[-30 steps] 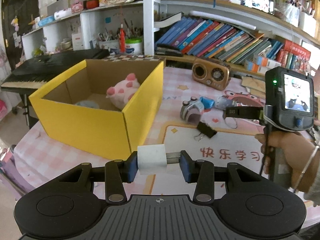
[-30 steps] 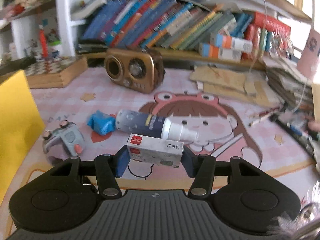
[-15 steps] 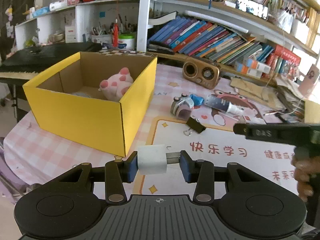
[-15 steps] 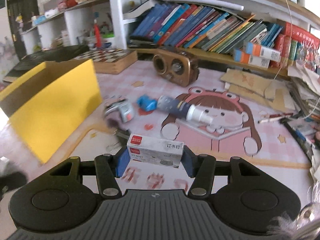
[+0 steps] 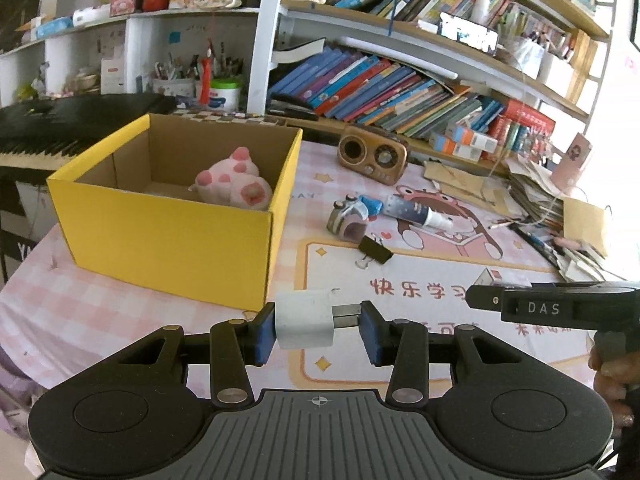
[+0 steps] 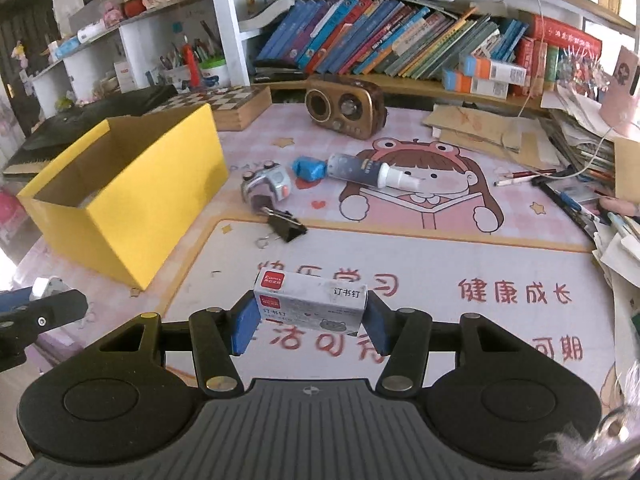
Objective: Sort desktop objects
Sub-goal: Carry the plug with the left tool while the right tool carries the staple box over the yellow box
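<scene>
Staple box [image 6: 311, 295] clamped in right gripper [image 6: 311, 322] above mat [image 6: 440, 256].

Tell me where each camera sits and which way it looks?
Left wrist: sits on the left gripper, looking past its fingers, shut on a white charger, toward the yellow box; a hand shows at right.
Right wrist: sits on the right gripper, looking over a staples box at the desk mat.
Both share the yellow box, binder clip and radio.
</scene>
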Demonstrator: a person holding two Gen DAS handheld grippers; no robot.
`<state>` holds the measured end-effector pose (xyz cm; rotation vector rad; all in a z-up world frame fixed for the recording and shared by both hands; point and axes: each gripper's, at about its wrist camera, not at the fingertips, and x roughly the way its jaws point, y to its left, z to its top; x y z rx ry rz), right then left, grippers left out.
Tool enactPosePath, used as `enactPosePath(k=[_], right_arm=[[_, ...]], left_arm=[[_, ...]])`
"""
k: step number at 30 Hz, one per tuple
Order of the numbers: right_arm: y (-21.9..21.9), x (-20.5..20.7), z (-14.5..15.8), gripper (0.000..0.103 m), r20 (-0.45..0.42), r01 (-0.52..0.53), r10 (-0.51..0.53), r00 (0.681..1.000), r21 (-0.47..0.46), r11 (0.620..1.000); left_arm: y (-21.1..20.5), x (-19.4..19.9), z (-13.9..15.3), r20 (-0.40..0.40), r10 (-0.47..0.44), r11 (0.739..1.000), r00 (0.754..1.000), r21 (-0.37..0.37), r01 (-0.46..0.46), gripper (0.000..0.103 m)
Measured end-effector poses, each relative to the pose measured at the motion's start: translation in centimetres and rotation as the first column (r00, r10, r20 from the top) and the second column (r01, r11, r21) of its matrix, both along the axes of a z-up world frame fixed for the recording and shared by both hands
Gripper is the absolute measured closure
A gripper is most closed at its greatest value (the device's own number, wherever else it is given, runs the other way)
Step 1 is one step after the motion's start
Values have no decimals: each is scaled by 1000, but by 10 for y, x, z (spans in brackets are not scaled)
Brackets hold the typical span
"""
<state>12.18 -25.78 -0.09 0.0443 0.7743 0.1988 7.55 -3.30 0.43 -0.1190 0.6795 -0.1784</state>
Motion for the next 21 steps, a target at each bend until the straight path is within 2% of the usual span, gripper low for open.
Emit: enactPosePath(k=[15, 21], right_arm=[[61, -53, 0, 51, -16, -34, 34, 999, 8, 999], [84, -70, -3, 51, -27, -53, 53, 998, 8, 999]], left_arm=[[48, -37, 0, -6, -58, 998, 998, 15, 58, 61], [68, -53, -2, 0, -54, 998, 999, 14, 54, 61]])
